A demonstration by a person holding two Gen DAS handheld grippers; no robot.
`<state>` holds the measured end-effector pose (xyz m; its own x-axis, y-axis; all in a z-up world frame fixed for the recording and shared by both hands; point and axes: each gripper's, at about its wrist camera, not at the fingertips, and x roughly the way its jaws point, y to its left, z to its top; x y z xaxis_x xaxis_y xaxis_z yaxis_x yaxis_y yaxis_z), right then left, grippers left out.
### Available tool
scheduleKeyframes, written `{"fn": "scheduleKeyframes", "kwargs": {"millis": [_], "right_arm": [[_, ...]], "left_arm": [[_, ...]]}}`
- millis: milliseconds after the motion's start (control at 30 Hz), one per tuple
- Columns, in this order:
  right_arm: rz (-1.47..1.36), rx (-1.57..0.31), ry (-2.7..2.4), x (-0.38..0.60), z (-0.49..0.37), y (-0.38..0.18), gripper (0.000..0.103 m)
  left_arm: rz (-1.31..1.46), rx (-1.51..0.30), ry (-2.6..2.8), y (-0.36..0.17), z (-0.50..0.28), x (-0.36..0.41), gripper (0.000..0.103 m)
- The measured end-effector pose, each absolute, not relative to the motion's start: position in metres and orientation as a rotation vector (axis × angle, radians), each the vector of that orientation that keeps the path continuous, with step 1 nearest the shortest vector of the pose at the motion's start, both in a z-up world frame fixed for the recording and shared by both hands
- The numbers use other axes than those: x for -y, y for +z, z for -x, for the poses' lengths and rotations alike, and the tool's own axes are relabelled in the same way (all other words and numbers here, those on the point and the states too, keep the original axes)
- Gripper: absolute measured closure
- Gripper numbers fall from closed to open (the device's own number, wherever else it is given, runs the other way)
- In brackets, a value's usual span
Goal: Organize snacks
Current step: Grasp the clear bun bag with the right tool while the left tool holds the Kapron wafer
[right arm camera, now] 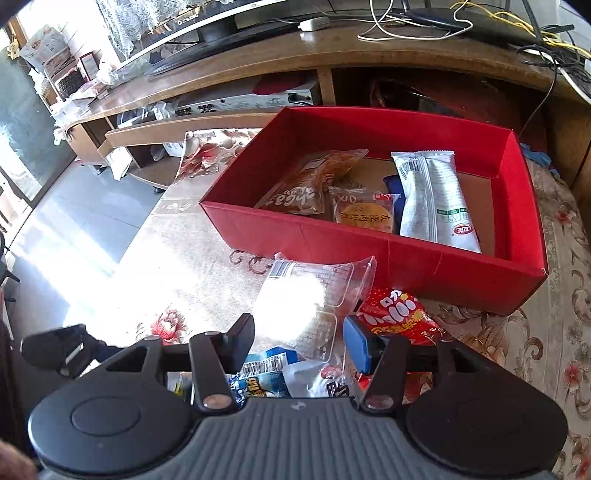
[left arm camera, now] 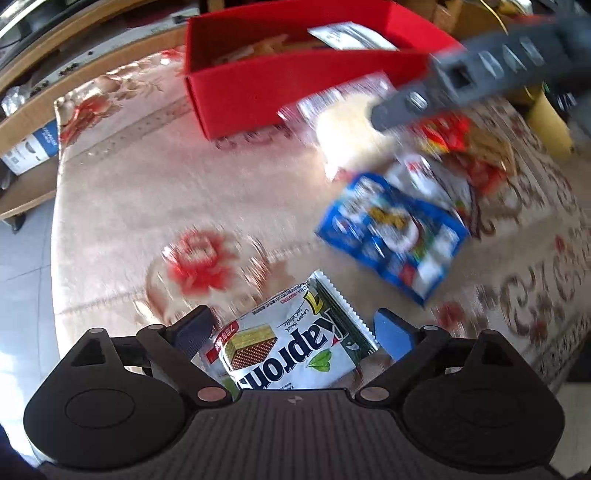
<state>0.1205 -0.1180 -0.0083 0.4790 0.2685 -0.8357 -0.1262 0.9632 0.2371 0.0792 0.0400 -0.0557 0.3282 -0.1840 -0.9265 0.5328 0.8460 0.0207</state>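
My left gripper (left arm camera: pixel 293 330) points down at the table with a white and green wafer pack (left arm camera: pixel 295 343) between its fingers; both pads touch the pack's edges. My right gripper (right arm camera: pixel 297 343) hovers over the snack pile, open around a clear pack with a pale cake (right arm camera: pixel 303 295), with a thin gap beside the blue pad. One of its fingers (left arm camera: pixel 406 103) shows in the left wrist view above that pack (left arm camera: pixel 351 129). A blue pack (left arm camera: pixel 391 236) and a red pack (right arm camera: pixel 399 314) lie in the pile. The red box (right arm camera: pixel 332 236) holds a silver pack (right arm camera: pixel 432 199), an orange pack (right arm camera: pixel 310 184) and a round cake (right arm camera: pixel 362 214).
A floral cloth (left arm camera: pixel 147 184) covers the table, whose left edge drops to a tiled floor (right arm camera: pixel 55 221). Behind the box stands a wooden TV stand (right arm camera: pixel 258 62) with devices and loose cables (right arm camera: pixel 406 26). The red box (left arm camera: pixel 240 99) sits at the table's far side.
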Motion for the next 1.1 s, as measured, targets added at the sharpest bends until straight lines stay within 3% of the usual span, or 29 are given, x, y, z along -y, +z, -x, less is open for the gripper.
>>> {"fn": "scheduleKeyframes", "kwargs": {"millis": [433, 833, 900, 1000, 1100], "right_arm": [[-0.135, -1.065, 0.267, 0.113, -0.118, -0.012, 0.046], [-0.122, -1.086, 0.277, 0.112, -0.12, -0.018, 0.045], [-0.122, -1.091, 0.278, 0.112, -0.122, -0.02, 0.045], [-0.124, -1.094, 0.278, 0.112, -0.127, -0.021, 0.045], [-0.139, -1.094, 0.27, 0.116, -0.131, -0.02, 0.045]], "left_arm": [[-0.466, -1.138, -0.543, -0.05, -0.057, -0.034, 0.005], [-0.759, -1.135, -0.721, -0.06, -0.044, -0.029, 0.005], [-0.719, -1.137, -0.724, -0.061, -0.047, -0.029, 0.008], [-0.632, -1.151, -0.72, -0.059, -0.046, -0.03, 0.023], [-0.575, -1.15, -0.659, -0.06, -0.038, -0.028, 0.023]]}}
